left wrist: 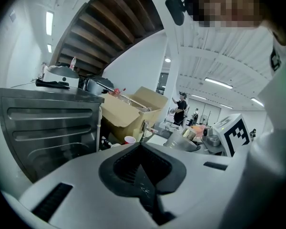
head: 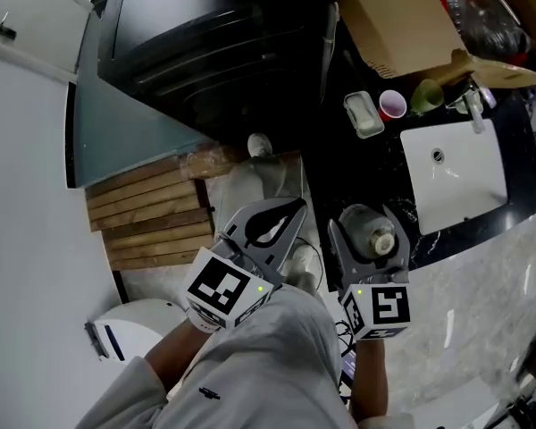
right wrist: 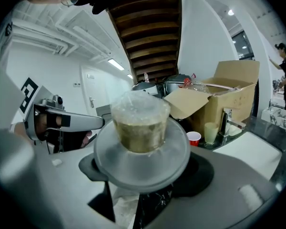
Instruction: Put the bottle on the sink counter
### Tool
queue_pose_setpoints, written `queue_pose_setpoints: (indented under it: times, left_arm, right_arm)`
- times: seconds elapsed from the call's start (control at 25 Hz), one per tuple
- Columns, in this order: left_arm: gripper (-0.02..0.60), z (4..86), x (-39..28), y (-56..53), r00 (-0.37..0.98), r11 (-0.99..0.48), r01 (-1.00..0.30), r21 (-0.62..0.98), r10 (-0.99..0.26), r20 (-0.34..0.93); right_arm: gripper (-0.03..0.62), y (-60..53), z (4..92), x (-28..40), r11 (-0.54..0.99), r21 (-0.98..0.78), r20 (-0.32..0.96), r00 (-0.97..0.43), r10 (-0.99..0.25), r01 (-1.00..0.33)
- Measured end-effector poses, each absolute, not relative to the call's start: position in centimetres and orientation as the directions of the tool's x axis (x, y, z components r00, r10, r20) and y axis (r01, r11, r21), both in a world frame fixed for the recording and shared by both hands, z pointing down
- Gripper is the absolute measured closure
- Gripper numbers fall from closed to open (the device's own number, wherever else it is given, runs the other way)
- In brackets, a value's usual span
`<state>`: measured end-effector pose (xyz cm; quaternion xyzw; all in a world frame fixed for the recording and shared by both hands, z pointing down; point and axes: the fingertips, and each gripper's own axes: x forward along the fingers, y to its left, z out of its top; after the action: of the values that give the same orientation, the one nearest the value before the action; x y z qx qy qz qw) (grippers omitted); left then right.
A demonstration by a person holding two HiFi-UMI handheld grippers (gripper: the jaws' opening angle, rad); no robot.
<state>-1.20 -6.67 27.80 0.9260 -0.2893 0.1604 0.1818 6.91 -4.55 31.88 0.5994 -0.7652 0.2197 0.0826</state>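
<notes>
Gripping upright bottle (right wrist: 141,128), cap up, axis vertical: right gripper (head: 366,224).

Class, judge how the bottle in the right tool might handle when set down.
The bottle looks like clear plastic, so it is probably light and a little squeezable. Its round body would likely roll if laid sideways, so setting it upright seems safer.

Clear bottle (right wrist: 140,128), gold cap, upright, clamped between right tool (head: 370,228) jaws.

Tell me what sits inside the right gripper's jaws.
A clear bottle, cap toward the camera, clamped by the right gripper. Its wide shoulder covers the body below, so contents are hidden.
</notes>
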Motion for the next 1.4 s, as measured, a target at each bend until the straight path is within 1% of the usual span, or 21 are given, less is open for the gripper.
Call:
queue_pose_setpoints:
  times: [0.2, 0.6, 0.84, 1.4]
  left_arm:
    - [0.581, 30.2, -1.8, -10.2, 0.768, -0.729, -0.617, 0.297, -0.475, 0.429]
    - [0.581, 33.7, -3.5, -15.4, 0.755, -0.697, -0.64, 0.324, -0.492, 0.433]
    - [0.581, 35.3, -3.8, -17.8, 0.752, -0.691, -0.643, 0.331, -0.49, 0.44]
    - [0.581, 38.4, -4.2, -23.0, 0.742, -0.666, -0.658, 0.353, -0.49, 0.458]
  right_arm:
    - [0.247, -8.3, 33.7, 6.0, 0.216, -0.201, 0.424, -0.283, -0.86, -0.956]
    - [0.247, -13.6, 36.9, 4.3, 0.24, -0.18, 0.476, -0.298, -0.828, -0.954]
    - [0.247, -16.8, 38.3, 3.3, 0.263, -0.153, 0.483, -0.304, -0.821, -0.953]
    - [0.247, -22.8, 42.4, 2.4, 0.261, -0.137, 0.509, -0.294, -0.809, -0.955]
